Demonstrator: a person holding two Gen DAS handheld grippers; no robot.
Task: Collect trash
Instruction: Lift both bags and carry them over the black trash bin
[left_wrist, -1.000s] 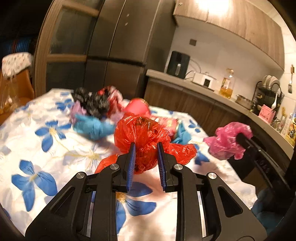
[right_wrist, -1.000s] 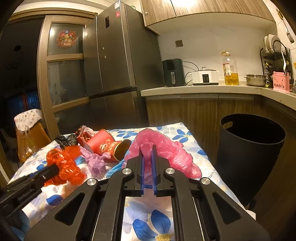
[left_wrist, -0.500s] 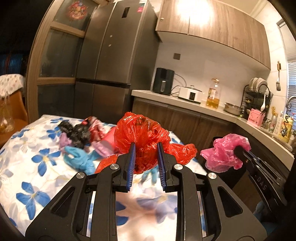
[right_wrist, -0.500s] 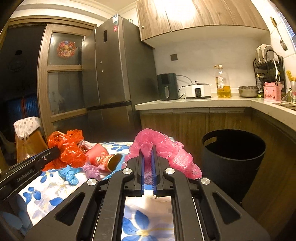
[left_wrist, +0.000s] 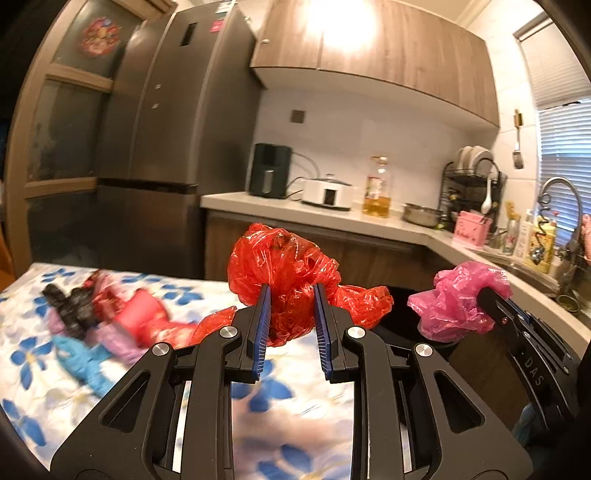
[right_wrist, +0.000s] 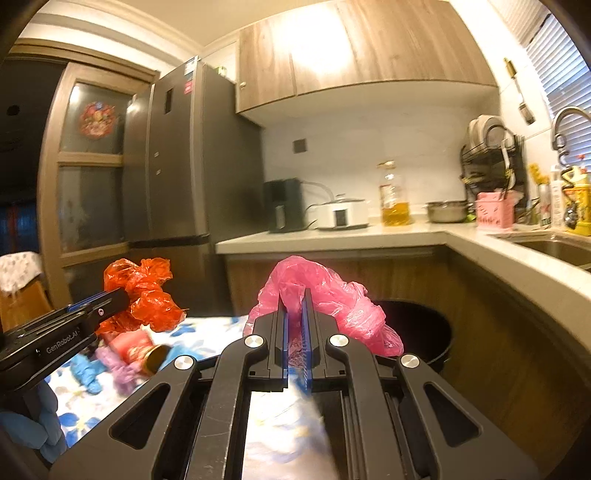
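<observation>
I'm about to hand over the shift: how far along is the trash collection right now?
Nothing shows in the black bin yet; its inside is dark. In hand: the left gripper is shut on a red bag, the right gripper on a pink bag, both raised off the table near the bin. Left on the table: a red cup, black, purple and blue scraps.
</observation>
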